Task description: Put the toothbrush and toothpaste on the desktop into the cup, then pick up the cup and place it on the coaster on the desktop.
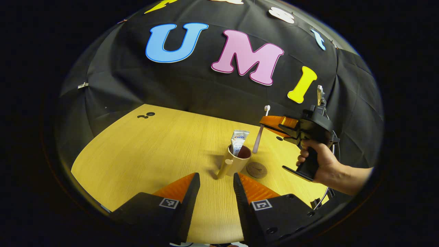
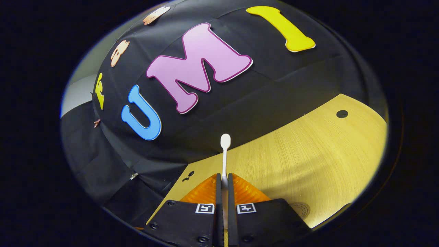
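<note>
A tan cup (image 1: 236,161) with a dark inside stands on the wooden desk (image 1: 154,154), and a white toothpaste tube (image 1: 238,140) sticks up out of it. A round brown coaster (image 1: 256,169) lies just right of the cup. My left gripper (image 1: 216,180) is open, low over the desk just short of the cup. In the left gripper view my right gripper (image 1: 271,124), held by a hand (image 1: 320,161), hovers above and right of the cup, shut on a pink-handled toothbrush (image 1: 260,132) that hangs nearly upright, bristles up. In the right gripper view the toothbrush (image 2: 224,151) pokes out between the shut fingers (image 2: 236,188).
Small dark holes (image 1: 146,115) mark the desk's far left, and one hole (image 2: 342,114) shows at the far right in the right gripper view. The coaster's edge (image 2: 301,210) peeks beside the right gripper's body. Black cloth walls the desk at the back.
</note>
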`<state>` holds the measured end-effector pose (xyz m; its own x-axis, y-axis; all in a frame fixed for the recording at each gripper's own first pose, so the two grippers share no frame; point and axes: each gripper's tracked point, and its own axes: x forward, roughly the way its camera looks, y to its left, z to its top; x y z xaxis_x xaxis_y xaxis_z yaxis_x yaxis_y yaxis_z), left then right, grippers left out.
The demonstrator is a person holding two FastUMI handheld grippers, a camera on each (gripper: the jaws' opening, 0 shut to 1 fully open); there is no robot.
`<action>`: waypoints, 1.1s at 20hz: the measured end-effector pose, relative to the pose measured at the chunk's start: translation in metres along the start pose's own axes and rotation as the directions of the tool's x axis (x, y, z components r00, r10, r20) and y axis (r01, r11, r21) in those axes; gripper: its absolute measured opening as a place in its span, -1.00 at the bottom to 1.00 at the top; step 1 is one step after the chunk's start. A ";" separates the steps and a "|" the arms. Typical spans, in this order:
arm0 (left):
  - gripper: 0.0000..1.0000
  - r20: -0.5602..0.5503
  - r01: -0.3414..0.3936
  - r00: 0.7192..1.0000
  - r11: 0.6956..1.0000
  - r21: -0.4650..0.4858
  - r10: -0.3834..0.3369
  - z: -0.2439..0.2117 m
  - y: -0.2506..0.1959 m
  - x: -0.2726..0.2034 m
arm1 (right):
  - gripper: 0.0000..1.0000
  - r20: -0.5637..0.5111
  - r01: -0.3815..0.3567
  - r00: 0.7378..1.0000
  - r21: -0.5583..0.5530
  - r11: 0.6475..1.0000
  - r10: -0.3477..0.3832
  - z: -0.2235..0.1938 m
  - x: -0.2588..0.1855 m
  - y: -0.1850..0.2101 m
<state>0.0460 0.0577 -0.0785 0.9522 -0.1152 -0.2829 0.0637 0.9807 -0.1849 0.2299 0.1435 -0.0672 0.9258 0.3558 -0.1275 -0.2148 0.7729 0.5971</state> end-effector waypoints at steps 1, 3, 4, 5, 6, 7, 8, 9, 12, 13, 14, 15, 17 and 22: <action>0.24 -0.003 -0.009 1.000 1.000 -0.004 0.009 -0.003 0.001 -0.001 | -0.82 -0.004 -0.001 1.000 -0.009 1.000 0.001 -0.005 0.005 -0.001; 0.24 -0.015 -0.021 1.000 0.999 -0.026 0.020 -0.011 0.000 -0.005 | -0.82 -0.005 0.007 1.000 -0.032 0.999 -0.007 -0.014 0.014 -0.003; 0.24 -0.024 -0.029 0.999 0.999 -0.036 0.028 -0.015 0.001 -0.008 | -0.82 -0.001 0.018 1.000 -0.043 0.999 -0.018 -0.018 0.018 -0.007; 0.24 -0.029 -0.039 0.999 0.998 -0.044 0.037 -0.017 0.000 -0.009 | -0.82 0.003 0.033 0.999 -0.057 0.998 -0.033 -0.020 0.023 -0.010; 0.24 -0.030 -0.049 0.998 0.997 -0.053 0.047 -0.018 0.000 -0.013 | -0.82 0.003 0.041 0.999 -0.073 0.997 -0.041 -0.024 0.026 -0.013; 0.24 -0.029 -0.059 0.998 0.996 -0.063 0.057 -0.022 0.003 -0.018 | -0.82 0.002 0.045 0.999 -0.085 0.995 -0.045 -0.030 0.028 -0.014; 0.24 -0.029 -0.069 0.997 0.995 -0.071 0.067 -0.026 0.006 -0.023 | -0.82 -0.002 0.041 0.999 -0.093 0.995 -0.042 -0.034 0.030 -0.014; 0.24 -0.031 -0.083 0.996 0.994 -0.074 0.081 -0.031 0.009 -0.026 | -0.82 -0.011 0.041 0.999 -0.107 0.993 -0.042 -0.040 0.031 -0.014; 0.24 -0.046 -0.124 0.992 0.990 -0.071 0.121 -0.042 0.015 -0.034 | -0.82 -0.045 0.037 0.998 -0.136 0.990 -0.044 -0.057 0.030 -0.014; 0.24 -0.050 -0.135 0.990 0.988 -0.071 0.132 -0.045 0.016 -0.035 | -0.82 -0.060 0.034 0.997 -0.135 0.990 -0.043 -0.062 0.028 -0.014; 0.24 -0.053 -0.142 0.989 0.987 -0.073 0.139 -0.046 0.016 -0.036 | -0.80 -0.075 0.027 0.997 -0.128 0.991 -0.037 -0.067 0.025 -0.014; 0.24 -0.055 -0.148 0.988 0.986 -0.075 0.145 -0.047 0.016 -0.036 | -0.80 -0.072 0.018 0.997 -0.117 0.993 -0.027 -0.066 0.023 -0.012; 0.24 -0.056 -0.160 0.986 0.984 -0.080 0.156 -0.047 0.014 -0.035 | -0.77 -0.099 0.019 0.995 -0.096 0.995 -0.029 -0.071 0.018 -0.016; 0.24 -0.062 -0.161 0.986 0.984 -0.073 0.157 -0.042 0.001 -0.022 | -0.60 -0.178 -0.006 0.984 -0.111 0.994 -0.014 -0.082 -0.005 -0.019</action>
<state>0.0124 0.0549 -0.1122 0.9302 0.0305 -0.3657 -0.1127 0.9722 -0.2054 0.2037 0.1699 -0.1431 0.8584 0.4330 -0.2751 -0.2537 0.8244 0.5060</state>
